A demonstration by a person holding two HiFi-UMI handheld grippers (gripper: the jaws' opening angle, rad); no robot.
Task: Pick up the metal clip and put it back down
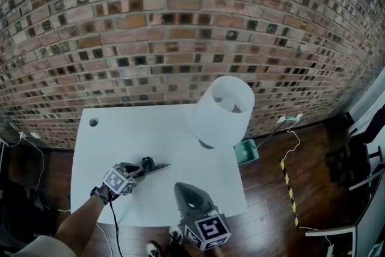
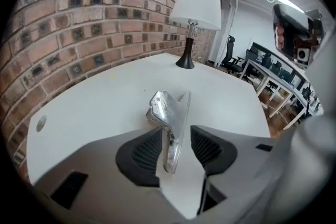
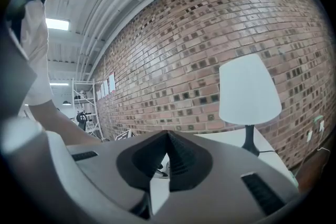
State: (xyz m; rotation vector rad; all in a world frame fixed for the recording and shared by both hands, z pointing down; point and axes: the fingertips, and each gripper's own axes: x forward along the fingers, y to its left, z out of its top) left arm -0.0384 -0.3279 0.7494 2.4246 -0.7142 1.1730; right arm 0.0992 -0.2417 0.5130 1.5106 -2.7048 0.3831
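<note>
The metal clip (image 1: 156, 167) lies on the white table (image 1: 120, 129), near its front left. My left gripper (image 1: 144, 168) points down at it from the left. In the left gripper view the shiny clip (image 2: 169, 120) sits between the two dark pads of the left gripper (image 2: 176, 147). The left pad is close against the clip and the right pad stands clear of it, so the jaws are open. My right gripper (image 1: 187, 191) hovers over the table's front edge, and the right gripper (image 3: 168, 140) has its pads pressed together with nothing between them.
A lamp (image 1: 221, 110) with a white shade stands at the table's back right, in front of a brick wall. A round cable hole (image 1: 93, 122) marks the back left corner. A teal bin (image 1: 246, 150) and a cable lie on the wooden floor to the right.
</note>
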